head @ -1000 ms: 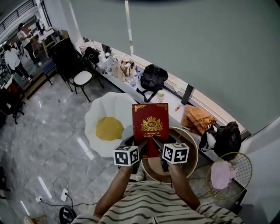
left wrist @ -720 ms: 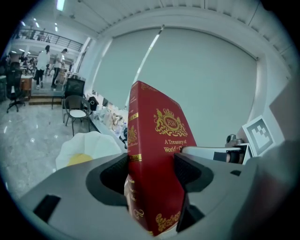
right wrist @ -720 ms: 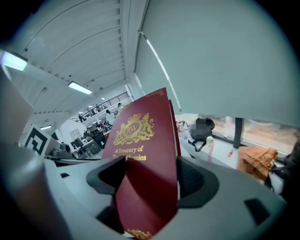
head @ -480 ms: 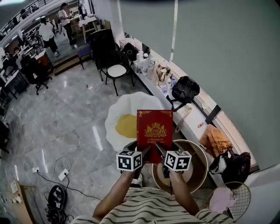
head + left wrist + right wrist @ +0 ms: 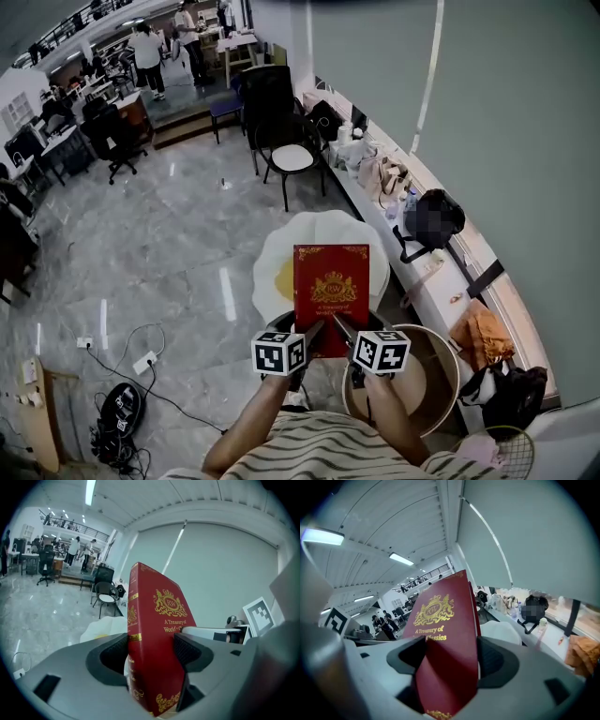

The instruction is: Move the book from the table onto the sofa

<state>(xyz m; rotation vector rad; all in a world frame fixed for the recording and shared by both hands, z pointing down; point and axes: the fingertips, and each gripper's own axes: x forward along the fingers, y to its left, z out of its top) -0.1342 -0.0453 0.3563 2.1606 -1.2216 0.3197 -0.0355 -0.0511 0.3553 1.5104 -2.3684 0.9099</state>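
Book [image 5: 331, 292] above sofa [image 5: 323, 230]: the white sofa with its yellow cushion lies just beyond and below the red volume, left of the round table [image 5: 431, 361]. The book's long axis points away from the person. The left gripper [image 5: 307, 330] and right gripper [image 5: 339, 326] sit equally near, each clamped on its near edge, jaws narrowed against the covers.

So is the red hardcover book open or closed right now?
Closed. The red hardcover book has its covers flat together, held in the left gripper and right gripper.
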